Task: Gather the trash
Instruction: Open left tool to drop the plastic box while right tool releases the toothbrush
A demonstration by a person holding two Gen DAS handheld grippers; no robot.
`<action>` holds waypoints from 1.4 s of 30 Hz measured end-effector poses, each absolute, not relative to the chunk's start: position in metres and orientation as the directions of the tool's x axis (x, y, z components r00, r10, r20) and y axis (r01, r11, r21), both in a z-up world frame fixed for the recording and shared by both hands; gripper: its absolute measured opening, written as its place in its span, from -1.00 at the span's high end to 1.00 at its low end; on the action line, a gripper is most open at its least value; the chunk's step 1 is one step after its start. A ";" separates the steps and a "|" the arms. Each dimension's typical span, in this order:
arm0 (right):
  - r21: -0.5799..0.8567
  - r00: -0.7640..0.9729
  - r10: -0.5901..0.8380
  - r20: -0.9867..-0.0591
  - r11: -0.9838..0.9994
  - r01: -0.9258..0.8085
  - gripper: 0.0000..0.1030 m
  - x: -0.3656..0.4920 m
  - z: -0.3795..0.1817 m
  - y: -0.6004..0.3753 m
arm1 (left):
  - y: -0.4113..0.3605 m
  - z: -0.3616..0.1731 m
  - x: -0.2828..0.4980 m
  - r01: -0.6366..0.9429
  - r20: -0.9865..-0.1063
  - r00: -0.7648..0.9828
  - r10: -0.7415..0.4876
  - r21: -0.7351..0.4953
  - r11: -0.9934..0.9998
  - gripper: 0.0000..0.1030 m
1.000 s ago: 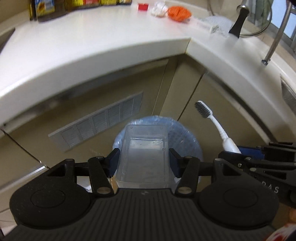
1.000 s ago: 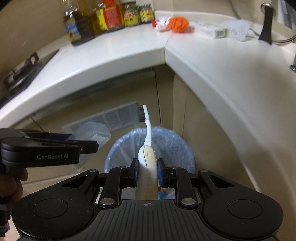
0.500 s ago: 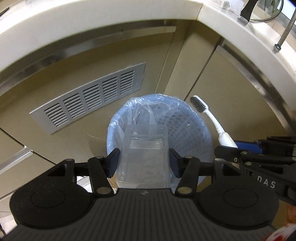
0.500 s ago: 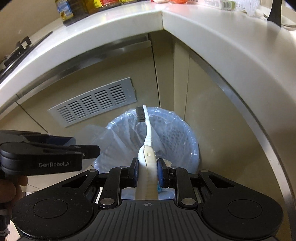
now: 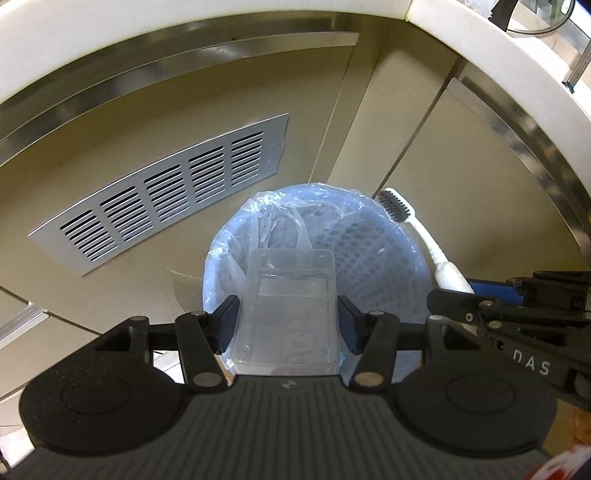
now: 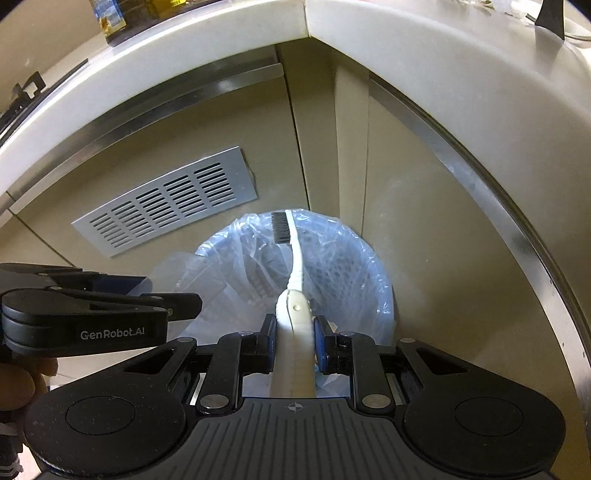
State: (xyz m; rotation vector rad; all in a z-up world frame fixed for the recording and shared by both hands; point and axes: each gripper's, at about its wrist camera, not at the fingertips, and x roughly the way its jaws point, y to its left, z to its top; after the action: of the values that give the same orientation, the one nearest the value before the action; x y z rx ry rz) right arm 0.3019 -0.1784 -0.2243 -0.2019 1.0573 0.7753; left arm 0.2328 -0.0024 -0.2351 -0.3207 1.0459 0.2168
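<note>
My left gripper (image 5: 288, 317) is shut on a clear plastic tray (image 5: 290, 299), held right over a round blue bin (image 5: 369, 240) lined with a thin plastic bag. A white toothbrush (image 6: 293, 295) with dark bristles is clamped by its handle in my right gripper (image 6: 295, 332), bristle end pointing out over the same bin (image 6: 347, 273). In the left wrist view the toothbrush (image 5: 424, 236) and the right gripper (image 5: 472, 295) show at the right. From the right wrist view the left gripper (image 6: 177, 299) and the tray (image 6: 184, 273) appear at the left.
The bin stands on the floor against beige cabinet doors (image 5: 443, 155) under a curved white counter (image 6: 424, 48). A grey vent grille (image 5: 166, 195) is set in the cabinet to the left of the bin. Bottles (image 6: 110, 18) stand on the counter top.
Both grippers have come down from counter height toward the bin, which now looks larger and sits under the tray and toothbrush. Both grips are unchanged.
</note>
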 end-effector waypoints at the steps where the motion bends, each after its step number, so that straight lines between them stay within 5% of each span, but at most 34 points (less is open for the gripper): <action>1: 0.205 0.259 0.473 -0.842 0.724 -0.659 0.59 0.302 -0.225 -0.178 | -0.002 -0.236 0.234 -0.324 -0.874 0.486 0.023 -0.156 0.933 -0.02; 42: 0.235 0.238 0.489 -0.839 0.721 -0.652 0.59 0.310 -0.234 -0.162 | 0.014 -0.222 0.213 -0.382 -0.854 0.514 0.074 -0.151 0.912 -0.11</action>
State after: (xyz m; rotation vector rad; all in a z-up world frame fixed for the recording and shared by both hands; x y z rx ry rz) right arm 0.3102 -0.1622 -0.2344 -0.1765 1.0747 0.7871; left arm 0.2133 0.0141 -0.2220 -0.3414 0.9974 0.2808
